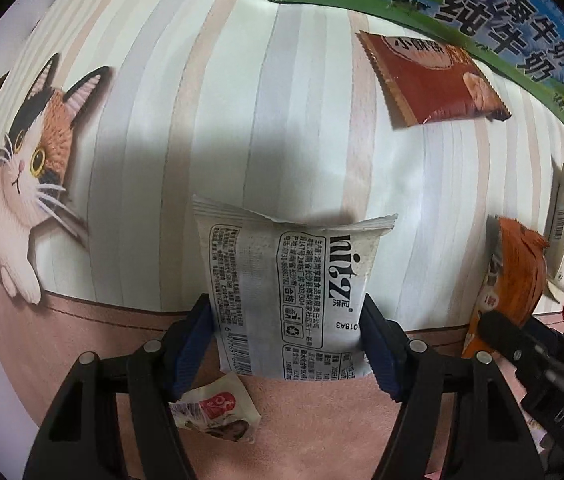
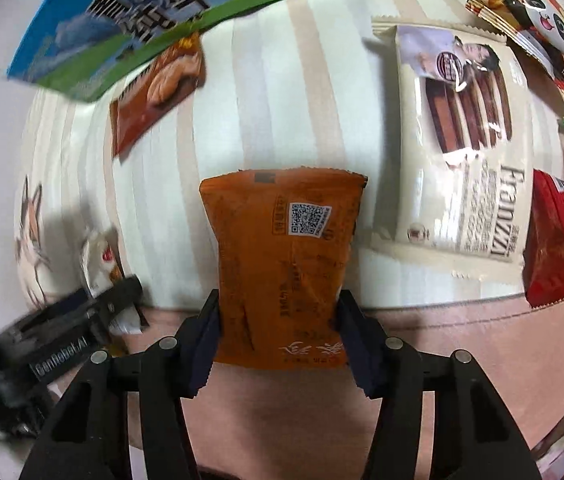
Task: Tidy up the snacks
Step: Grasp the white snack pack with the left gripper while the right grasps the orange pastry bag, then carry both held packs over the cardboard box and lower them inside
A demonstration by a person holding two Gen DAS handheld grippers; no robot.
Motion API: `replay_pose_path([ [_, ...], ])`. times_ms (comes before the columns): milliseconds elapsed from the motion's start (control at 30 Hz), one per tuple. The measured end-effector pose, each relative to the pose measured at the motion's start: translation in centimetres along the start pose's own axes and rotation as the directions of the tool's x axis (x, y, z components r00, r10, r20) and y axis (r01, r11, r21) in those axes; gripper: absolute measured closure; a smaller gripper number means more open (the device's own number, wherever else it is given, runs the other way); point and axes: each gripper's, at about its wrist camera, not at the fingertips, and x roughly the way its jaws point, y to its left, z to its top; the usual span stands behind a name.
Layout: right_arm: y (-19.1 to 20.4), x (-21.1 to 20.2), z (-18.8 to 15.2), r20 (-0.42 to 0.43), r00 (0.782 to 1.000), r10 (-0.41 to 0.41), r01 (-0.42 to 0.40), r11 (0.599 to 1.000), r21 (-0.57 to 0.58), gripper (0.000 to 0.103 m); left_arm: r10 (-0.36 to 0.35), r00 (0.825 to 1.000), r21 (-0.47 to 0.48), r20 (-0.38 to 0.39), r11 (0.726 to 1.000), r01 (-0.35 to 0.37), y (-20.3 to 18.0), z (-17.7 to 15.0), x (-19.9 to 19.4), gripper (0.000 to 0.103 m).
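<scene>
Both jaws loaded: left gripper (image 1: 287, 344) clamps white packet (image 1: 285, 296), right gripper (image 2: 278, 336) clamps orange packet (image 2: 282, 268). Each packet's long axis sticks straight out ahead of jaws. Milk carton (image 1: 481, 12) beyond both, striped counter (image 1: 202, 120) underneath.

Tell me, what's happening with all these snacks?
A person is sorting snacks with a gripper in each hand. The left gripper is squeezing a white snack packet, and the right gripper is squeezing an orange snack packet. Both packets are held over a striped cloth with a cat picture. More snacks still lie there, like a Franzzi wafer pack and a brown packet beside a green milk box.
</scene>
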Motion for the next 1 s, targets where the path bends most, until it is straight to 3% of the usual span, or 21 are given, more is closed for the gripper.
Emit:
replay_pose_path([
  [233, 0.5, 1.7, -0.4, -0.022, 1.000, -0.003, 0.003, 1.000, -0.004, 0.027, 0.009, 1.000, -0.003, -0.007, 1.000, -0.009, 1.6, 1.4, 0.8, 0.035],
  [333, 0.7, 2.9, -1.1, -0.011, 1.000, -0.009, 0.009, 1.000, 0.011, 0.026, 0.018, 1.000, 0.003, 0.008, 1.000, -0.018, 1.9, 1.2, 1.0, 0.035],
  [400, 1.4, 2.6, -1.6, 0.007, 1.000, -0.027, 0.027, 1.000, 0.016, 0.035, 0.026, 0.999, 0.000, 0.023, 1.000, -0.026, 2.4, 1.9, 0.0, 0.042],
  [433, 1.8, 2.6, -1.5, 0.016, 0.999, -0.043, 0.043, 0.999, 0.011, 0.045, 0.025, 0.999, 0.000, 0.028, 1.000, -0.025, 2.4, 1.3, -0.6, 0.044],
  [567, 1.3, 1.3, -2.2, 0.054, 0.998, -0.036, 0.036, 0.999, 0.001, 0.051, -0.011, 0.999, -0.005, 0.031, 1.000, 0.011, 1.5, 0.7, -1.9, 0.047],
  [767, 1.7, -3.9, -2.0, 0.146, 0.989, 0.028, -0.024, 0.999, -0.028, 0.051, -0.086, 0.992, 0.024, 0.087, 0.996, 0.084, -0.5, 0.5, -6.3, 0.048],
  [1000, 2.0, -13.2, 1.5, 0.262, 0.956, 0.133, -0.122, 0.991, -0.056, 0.051, -0.219, 0.958, 0.102, 0.185, 0.974, 0.202, -3.5, 5.1, -15.0, 0.048],
])
